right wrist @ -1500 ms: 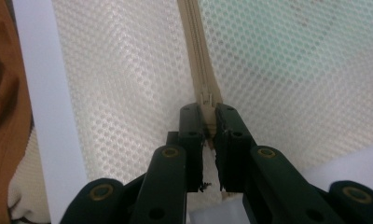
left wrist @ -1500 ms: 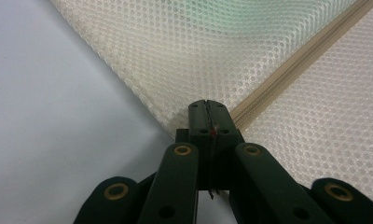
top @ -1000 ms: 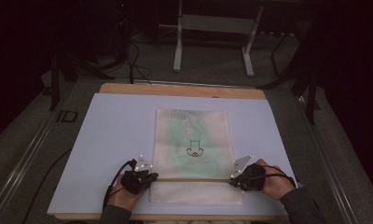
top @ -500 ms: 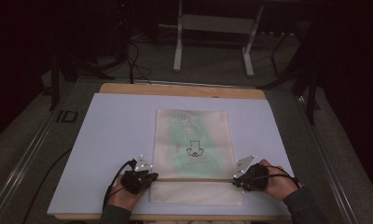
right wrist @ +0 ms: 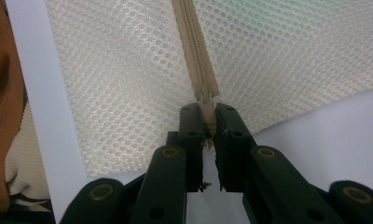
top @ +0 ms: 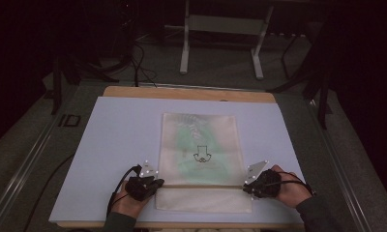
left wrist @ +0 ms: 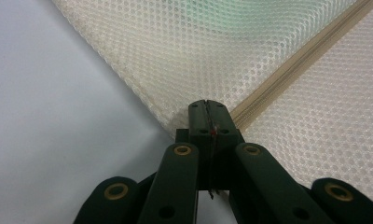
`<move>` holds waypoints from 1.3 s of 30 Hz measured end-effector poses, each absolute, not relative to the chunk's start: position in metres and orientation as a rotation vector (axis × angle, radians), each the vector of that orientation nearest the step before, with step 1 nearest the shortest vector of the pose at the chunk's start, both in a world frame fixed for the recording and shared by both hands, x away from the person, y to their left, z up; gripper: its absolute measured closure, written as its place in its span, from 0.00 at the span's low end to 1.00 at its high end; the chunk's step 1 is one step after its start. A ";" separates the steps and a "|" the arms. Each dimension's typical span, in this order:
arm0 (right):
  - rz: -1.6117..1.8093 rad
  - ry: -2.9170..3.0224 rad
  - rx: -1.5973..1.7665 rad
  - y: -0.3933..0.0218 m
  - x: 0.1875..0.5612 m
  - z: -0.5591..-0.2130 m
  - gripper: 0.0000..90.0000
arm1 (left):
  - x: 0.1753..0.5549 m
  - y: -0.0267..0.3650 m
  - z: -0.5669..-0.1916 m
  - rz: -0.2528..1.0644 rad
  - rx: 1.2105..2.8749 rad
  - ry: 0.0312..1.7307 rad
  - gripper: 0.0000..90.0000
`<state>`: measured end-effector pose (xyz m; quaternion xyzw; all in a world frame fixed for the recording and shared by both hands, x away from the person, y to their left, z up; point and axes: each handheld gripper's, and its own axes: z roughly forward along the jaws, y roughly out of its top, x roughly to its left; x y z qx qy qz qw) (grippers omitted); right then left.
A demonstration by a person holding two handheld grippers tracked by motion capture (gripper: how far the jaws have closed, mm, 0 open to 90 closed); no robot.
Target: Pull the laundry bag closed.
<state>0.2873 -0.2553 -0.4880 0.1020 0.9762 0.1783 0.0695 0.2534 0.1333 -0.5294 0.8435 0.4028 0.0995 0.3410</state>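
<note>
Both tongs clamped on the zipper ends of a mesh bag

Broadly, a pale blue-white surface [top: 114,145] carries everything, with a strip of bare wood showing along its far edge and dark floor around it. Flat on the middle of the surface lies a cream mesh bag [top: 201,145], rectangular, its long side running away from the person. A green shape shows faintly through the mesh in the bag's middle, and a small black outline drawing sits on it there. Across the bag's near part runs a beige zipper [top: 203,185], from the bag's left edge to its right edge, with a short plain band of mesh between it and the near edge of the bag.

At the zipper's left end, the left tongs [top: 155,183] are pinched onto the bag's side edge; in the left gripper view the two black jaws stand pressed together right where the zipper tape [left wrist: 287,70] meets the corner of the mesh. At the right end, the right tongs [top: 247,186] are clenched on the zipper; in the right gripper view the jaws hold the beige zipper end [right wrist: 207,116] between them, a narrow slit left by its thickness. A hand wraps each gripper from the near side, a cable trailing from each.
</note>
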 end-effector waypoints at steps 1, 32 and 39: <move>0.537 2.939 0.308 -0.255 0.287 -0.488 0.92 | 0.253 0.133 -0.529 0.259 2.194 1.048 0.99; 0.778 2.874 0.517 -0.288 0.287 -0.499 0.75 | 0.253 0.134 -0.529 0.260 2.194 1.045 0.99; 0.840 2.817 0.587 -0.294 0.289 -0.500 0.71 | 0.253 0.134 -0.530 0.261 2.192 1.043 0.99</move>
